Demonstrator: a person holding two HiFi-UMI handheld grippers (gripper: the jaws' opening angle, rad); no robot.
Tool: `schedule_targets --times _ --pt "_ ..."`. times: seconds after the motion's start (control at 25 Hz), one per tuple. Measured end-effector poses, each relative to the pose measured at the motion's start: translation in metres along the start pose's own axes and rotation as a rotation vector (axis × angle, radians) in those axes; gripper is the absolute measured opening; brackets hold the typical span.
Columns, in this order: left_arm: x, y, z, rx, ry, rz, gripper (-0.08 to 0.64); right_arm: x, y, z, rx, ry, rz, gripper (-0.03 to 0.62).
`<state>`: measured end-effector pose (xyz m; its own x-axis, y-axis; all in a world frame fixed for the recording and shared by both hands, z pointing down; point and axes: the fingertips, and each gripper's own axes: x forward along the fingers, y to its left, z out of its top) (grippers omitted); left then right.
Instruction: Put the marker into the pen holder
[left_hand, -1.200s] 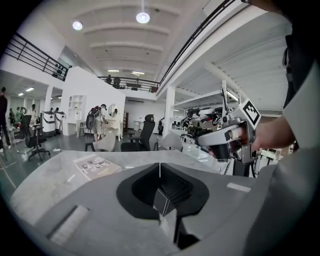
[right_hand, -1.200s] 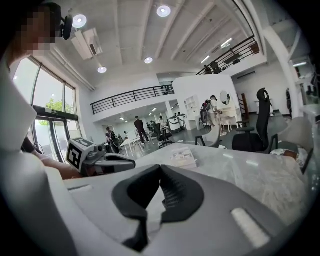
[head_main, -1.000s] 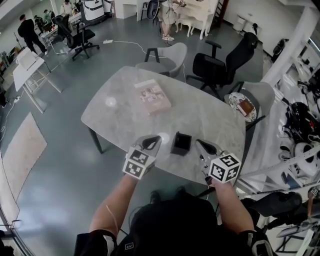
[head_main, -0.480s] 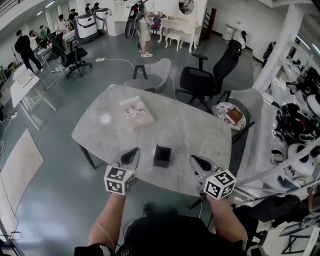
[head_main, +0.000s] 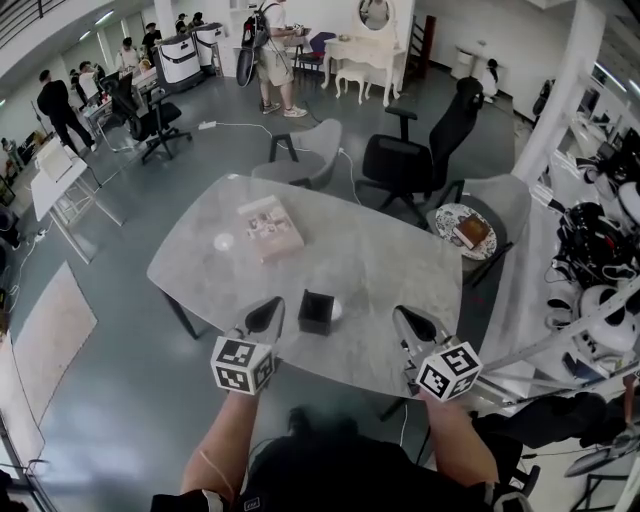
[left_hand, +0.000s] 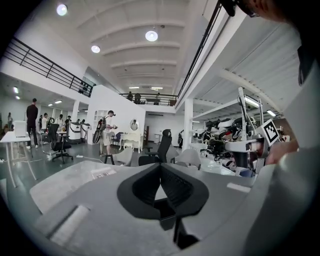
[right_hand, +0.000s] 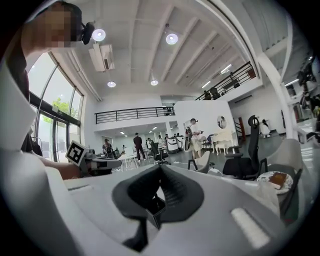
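Hovering left gripper (head_main: 268, 312) over the near edge of the grey table (head_main: 400, 250), jaws pressed together, nothing between them. Standing upright just right of it, black pen holder (head_main: 317, 311), inside too dark to read; not making out the marker in any view. Hovering right gripper (head_main: 405, 318) further right, apart from the holder, jaws likewise closed and empty, forearms (head_main: 222, 432) getting cut off at the bottom edge

A: How is the light?
B: Bright and even, from round ceiling lamps (left_hand: 151, 35) and tall windows (right_hand: 47, 95); a pale glare spot on the table (head_main: 400, 255).
A: And sharpness?
B: Head view crisp. Gripper views bend at black-cornered edges; left gripper (left_hand: 160, 166) and right gripper (right_hand: 160, 168) look soft up close.
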<state>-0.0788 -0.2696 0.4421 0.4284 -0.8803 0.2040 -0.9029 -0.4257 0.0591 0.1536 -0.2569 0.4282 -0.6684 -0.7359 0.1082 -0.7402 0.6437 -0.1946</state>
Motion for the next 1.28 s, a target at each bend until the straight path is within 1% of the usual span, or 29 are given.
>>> schedule_targets --times 0.08,0.24,0.44,0.68,1.0,1.12,1.28 --pt "0.004 -0.001 0.003 0.001 -0.002 0.007 0.011 0.003 0.003 0.0 -0.005 -0.005 0.017 0.002" --pt "0.013 -0.008 0.007 0.022 0.006 -0.014 0.011 0.011 0.009 0.003 -0.005 -0.021 0.047 0.002" --pt "0.014 -0.005 0.012 0.014 0.0 -0.008 0.011 0.021 0.016 0.004 -0.02 -0.014 0.077 0.002" --pt "0.011 0.007 0.013 -0.005 -0.003 0.016 0.011 0.027 0.017 0.012 -0.022 -0.026 0.083 0.002" --pt "0.006 0.016 0.007 -0.014 0.002 0.033 0.011 0.032 0.02 0.005 -0.008 -0.005 0.1 0.002" --pt "0.008 0.016 0.003 -0.018 0.012 0.029 0.011 0.033 0.02 0.004 -0.007 -0.01 0.096 0.002" --pt "0.008 0.015 0.008 -0.011 0.004 0.02 0.011 0.037 0.023 0.003 -0.018 -0.006 0.099 0.002"
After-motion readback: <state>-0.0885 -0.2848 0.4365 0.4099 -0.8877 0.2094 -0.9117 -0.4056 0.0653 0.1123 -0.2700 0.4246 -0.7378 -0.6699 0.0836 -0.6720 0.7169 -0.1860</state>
